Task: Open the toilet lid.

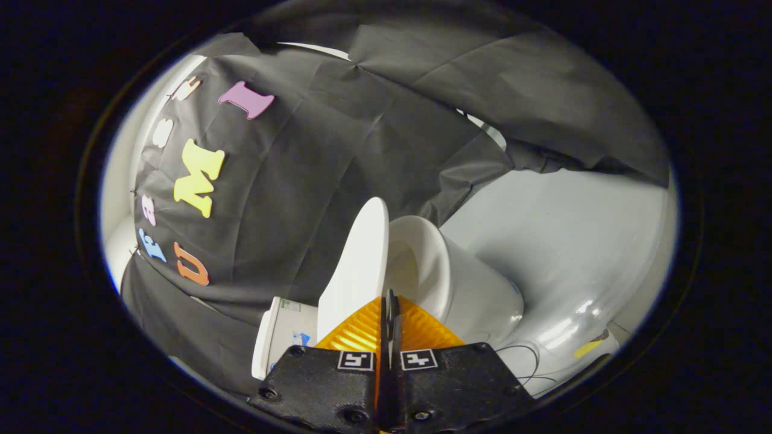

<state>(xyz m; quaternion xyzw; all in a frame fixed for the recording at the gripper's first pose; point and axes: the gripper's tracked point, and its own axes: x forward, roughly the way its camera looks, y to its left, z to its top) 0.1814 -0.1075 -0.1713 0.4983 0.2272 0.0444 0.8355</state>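
The white toilet lid (pixel 359 265) stands raised, well apart from the seat and bowl (pixel 422 265), whose opening shows beside it. The lid leans toward the white tank (pixel 280 340). My gripper (pixel 389 296) is shut, its two fingers pressed together with only a thin slit between them. The fingertips sit right at the near rim of the raised lid. I cannot tell whether they touch it. The toilet's white base (pixel 482 301) is just beyond the fingers on the other side.
A glossy light grey floor (pixel 561 253) spreads around the toilet. Thin dark cables (pixel 531 361) and a yellow tape mark (pixel 588 346) lie on it near the base. Black cloth wall (pixel 338 138) hangs close behind the tank.
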